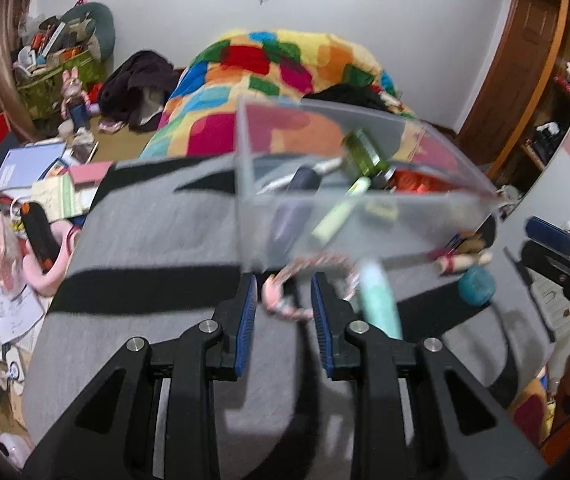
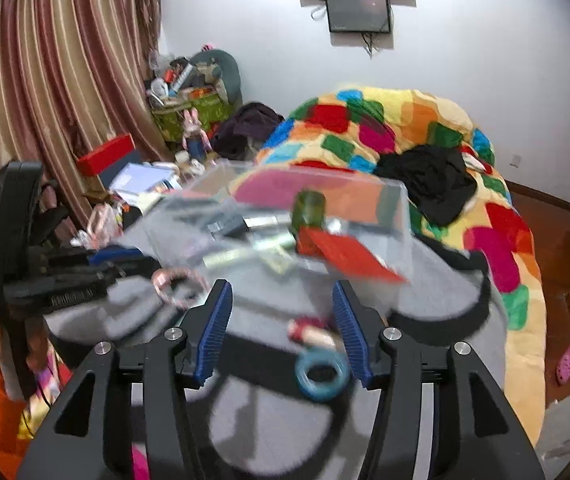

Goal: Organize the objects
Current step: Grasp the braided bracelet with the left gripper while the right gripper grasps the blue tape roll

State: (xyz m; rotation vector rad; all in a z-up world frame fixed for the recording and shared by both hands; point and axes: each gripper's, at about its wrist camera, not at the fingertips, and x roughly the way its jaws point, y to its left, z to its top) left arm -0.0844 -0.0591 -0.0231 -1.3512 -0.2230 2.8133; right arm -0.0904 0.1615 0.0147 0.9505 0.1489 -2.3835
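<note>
A clear plastic box point(image 1: 365, 184) stands on a grey and black cloth point(image 1: 157, 240), holding a green bottle point(image 1: 365, 152), a pale green tube point(image 1: 337, 216), a dark tube and a red packet. It also shows in the right wrist view point(image 2: 381, 208). My left gripper point(image 1: 283, 296) is open, its fingers either side of a pink twisted ring point(image 1: 285, 300). A mint tube point(image 1: 381, 304) lies by its right finger. My right gripper point(image 2: 283, 308) is open over a teal tape roll point(image 2: 321, 372) and a small red-capped tube point(image 2: 311, 332).
A bright patchwork quilt point(image 1: 269, 76) lies behind the box. Books, papers and toys clutter the floor point(image 1: 37, 184) on the left. A teal roll point(image 1: 477, 284) and rolled paper lie right of the box. A wooden wardrobe point(image 1: 525, 72) stands at the right.
</note>
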